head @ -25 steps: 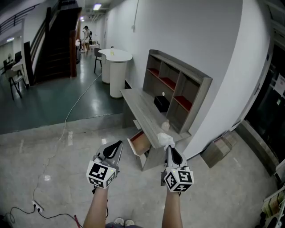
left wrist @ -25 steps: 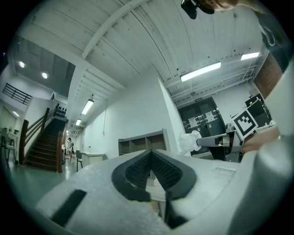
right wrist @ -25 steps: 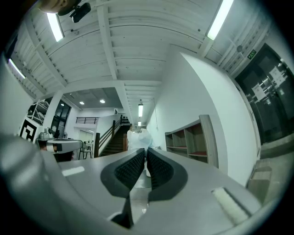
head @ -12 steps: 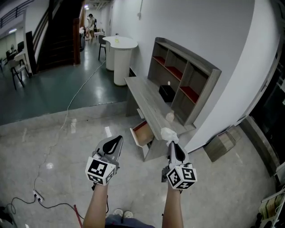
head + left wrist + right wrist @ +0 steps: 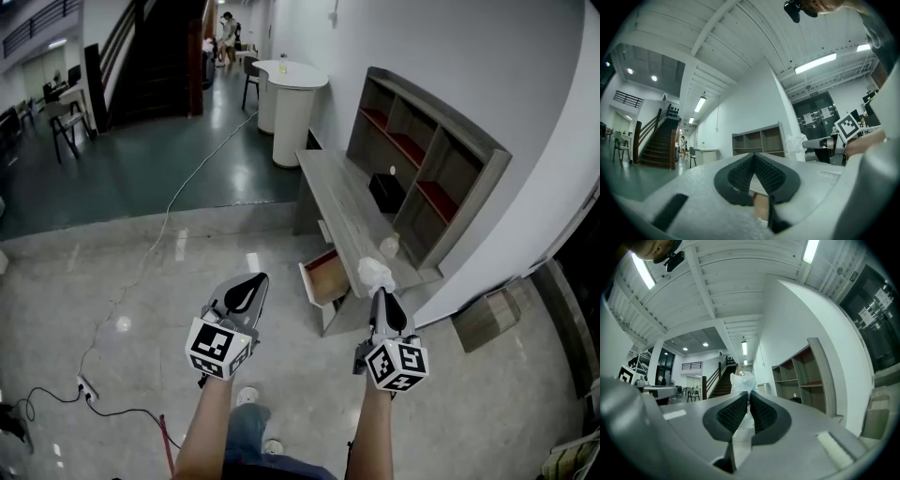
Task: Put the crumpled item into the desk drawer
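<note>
The crumpled white item [image 5: 375, 274] sticks out of my right gripper [image 5: 380, 294], which is shut on it just in front of the grey desk [image 5: 339, 192]. In the right gripper view the item [image 5: 742, 380] pokes up between the nearly closed pads of the right gripper [image 5: 749, 398]. The desk drawer [image 5: 323, 278] stands pulled open, left of the held item and below it. My left gripper [image 5: 247, 291] hangs over the floor left of the drawer, shut and empty. The left gripper view has the left gripper [image 5: 753, 157] and, at right, the held item [image 5: 795, 143].
A shelf unit [image 5: 441, 173] stands on the desk with a black box [image 5: 385, 192] and a small white object [image 5: 389, 246] beside it. A round white table [image 5: 292, 94] is beyond. A cable [image 5: 169, 220] crosses the floor to a power strip [image 5: 84, 385]. A cardboard box [image 5: 487, 319] sits right.
The view has shifted, so the desk and open drawer now sit further right and higher in the frame. Both grippers keep the same stance, and the right one still holds the crumpled item.
</note>
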{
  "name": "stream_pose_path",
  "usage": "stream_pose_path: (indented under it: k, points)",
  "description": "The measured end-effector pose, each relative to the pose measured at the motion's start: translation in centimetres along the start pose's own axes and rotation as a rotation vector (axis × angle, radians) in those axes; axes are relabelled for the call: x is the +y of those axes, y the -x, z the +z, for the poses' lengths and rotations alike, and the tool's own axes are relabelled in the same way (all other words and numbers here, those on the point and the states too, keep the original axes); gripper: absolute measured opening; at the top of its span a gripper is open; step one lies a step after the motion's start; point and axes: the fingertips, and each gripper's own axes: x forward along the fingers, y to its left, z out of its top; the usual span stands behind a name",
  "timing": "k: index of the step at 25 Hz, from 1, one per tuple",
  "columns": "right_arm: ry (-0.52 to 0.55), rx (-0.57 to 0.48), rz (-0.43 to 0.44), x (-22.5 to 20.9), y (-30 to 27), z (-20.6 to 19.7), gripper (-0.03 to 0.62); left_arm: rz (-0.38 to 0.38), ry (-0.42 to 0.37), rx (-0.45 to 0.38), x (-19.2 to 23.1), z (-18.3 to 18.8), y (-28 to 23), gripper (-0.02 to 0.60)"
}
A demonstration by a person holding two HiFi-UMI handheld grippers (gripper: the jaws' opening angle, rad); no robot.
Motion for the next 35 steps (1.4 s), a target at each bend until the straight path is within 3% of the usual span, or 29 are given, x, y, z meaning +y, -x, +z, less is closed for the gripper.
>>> stream_pose_path:
  k: [7, 16, 21, 28, 35]
  points:
    - [0.026, -0.004, -0.011, -1.2, -8.7, -1.9, 0.034, -0.021, 0.009, -0.012, 5.6, -2.8, -6.7, 0.000]
    - [0.026, 0.020, -0.094, -2.7, -25.3, -4.2, 0.034, -0.078, 0.035, 0.005, 18.0, -5.8, -19.2, 0.000]
    - [0.022, 0.032, -0.152, -3.4, -31.7, -5.2, 0.034, -0.130, 0.051, 0.018, 23.2, -6.9, -25.0, 0.000]
    - [-0.025, 0.056, -0.298, -6.7, -35.1, -9.0, 0.034, -0.264, 0.071, 0.080, 24.8, -11.6, -32.7, 0.000]
    - [-0.110, 0.193, -0.420, -9.2, -34.4, -18.3, 0.034, -0.370, 0.135, 0.208, 21.8, -19.6, -37.0, 0.000]
